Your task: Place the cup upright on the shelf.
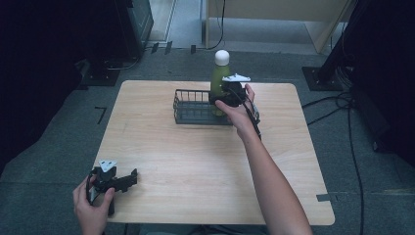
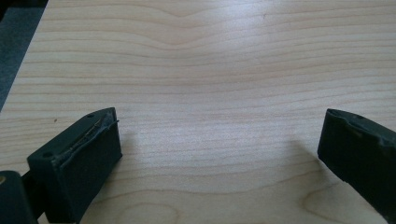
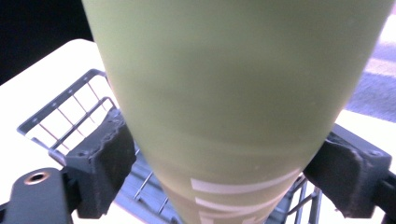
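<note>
The right gripper (image 1: 226, 95) is clamped on the green bottle (image 1: 219, 73), upright in the basket (image 1: 188, 115) at the table's (image 1: 195, 161) far side. The left gripper (image 1: 128, 179) rests near left, jaws apart.

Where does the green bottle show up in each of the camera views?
High view: the green bottle stands upright at the right end of the wire basket, at the table's far edge, with the right gripper around it.
Left gripper view: not in it; bare wooden table between open jaws.
Right gripper view: the bottle's body sits centred between both jaws.
Shared landmark: the wire basket.
</note>
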### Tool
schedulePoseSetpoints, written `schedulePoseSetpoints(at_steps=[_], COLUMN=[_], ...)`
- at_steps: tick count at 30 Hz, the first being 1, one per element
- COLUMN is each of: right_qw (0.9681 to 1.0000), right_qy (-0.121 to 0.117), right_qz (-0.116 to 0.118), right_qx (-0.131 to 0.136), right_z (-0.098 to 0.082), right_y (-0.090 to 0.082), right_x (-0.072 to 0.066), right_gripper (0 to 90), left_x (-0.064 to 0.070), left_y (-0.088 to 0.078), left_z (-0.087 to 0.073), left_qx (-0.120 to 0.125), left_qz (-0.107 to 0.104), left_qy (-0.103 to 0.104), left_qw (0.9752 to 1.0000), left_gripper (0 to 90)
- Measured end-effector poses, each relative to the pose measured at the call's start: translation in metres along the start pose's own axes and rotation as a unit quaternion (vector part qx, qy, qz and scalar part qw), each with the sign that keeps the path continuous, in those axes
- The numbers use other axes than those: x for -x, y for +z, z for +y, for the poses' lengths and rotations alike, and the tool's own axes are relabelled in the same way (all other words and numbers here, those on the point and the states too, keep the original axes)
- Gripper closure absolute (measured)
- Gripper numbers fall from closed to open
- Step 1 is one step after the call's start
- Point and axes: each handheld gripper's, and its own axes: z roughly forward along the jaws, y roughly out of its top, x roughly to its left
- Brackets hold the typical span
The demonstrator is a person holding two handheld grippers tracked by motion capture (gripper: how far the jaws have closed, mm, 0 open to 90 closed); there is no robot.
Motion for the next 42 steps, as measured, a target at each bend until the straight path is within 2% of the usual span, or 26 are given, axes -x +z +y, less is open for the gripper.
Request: schedulePoseSetpoints(at_steps=[4, 6, 10, 19, 34, 42], right_qw=[0.9998, 0.9998, 0.9999, 1.0000, 1.0000, 1.0000], right_qy=[0.008, 0.011, 0.004, 0.005, -0.002, -0.008], right_qz=[-0.008, -0.002, -0.005, -0.004, -0.002, 0.000], right_qx=[-0.018, -0.015, -0.012, -0.005, -0.006, -0.003], right_z=[-0.001, -0.003, -0.009, -0.021, -0.055, -0.071], right_y=[-0.003, -0.007, -0.016, -0.035, -0.062, -0.076], right_x=[0.005, 0.007, 0.008, 0.015, 0.029, 0.030], right_gripper=[11.8, 11.2, 12.3, 12.6, 12.8, 12.9], left_x=[0.000, 0.000, 0.001, 0.002, 0.002, 0.002], left_y=[0.000, 0.000, 0.000, 0.001, 0.001, 0.001], left_z=[0.000, 0.000, 0.000, 0.000, 0.000, 0.000], left_qx=[-0.001, -0.001, -0.001, -0.005, -0.006, -0.006], left_qz=[0.001, 0.002, 0.002, 0.009, 0.009, 0.009], left_qy=[0.001, 0.002, 0.002, 0.009, 0.009, 0.009], left_qw=[1.0000, 1.0000, 1.0000, 0.9999, 0.9999, 0.9999], left_gripper=[0.0, 0.0, 0.0, 0.0, 0.0, 0.0])
